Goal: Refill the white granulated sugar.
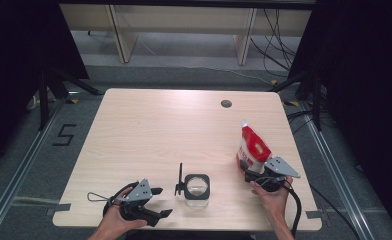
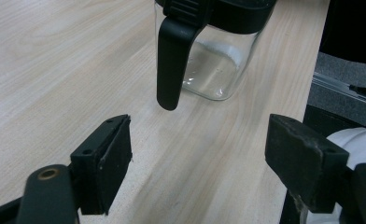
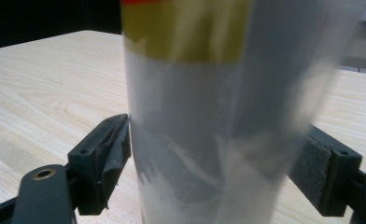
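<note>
A red and white stand-up pouch (image 1: 253, 147) stands upright near the table's right edge. My right gripper (image 1: 252, 172) is at its base with a jaw on each side. In the right gripper view the pouch (image 3: 195, 93) spans the whole gap, and its sides reach both pads (image 3: 113, 149) without being squeezed. A clear glass jar (image 1: 197, 187) with a black rim and a black handle (image 1: 179, 182) sits near the front edge. My left gripper (image 1: 164, 201) is open to its left. In the left gripper view the jar (image 2: 214, 60) is just beyond the empty jaws of my left gripper (image 2: 200, 154).
The wooden table (image 1: 154, 130) has a round cable hole (image 1: 226, 103) at the back right. A thin wire loop (image 1: 96, 196) lies by my left hand. The table's front edge runs just behind both hands.
</note>
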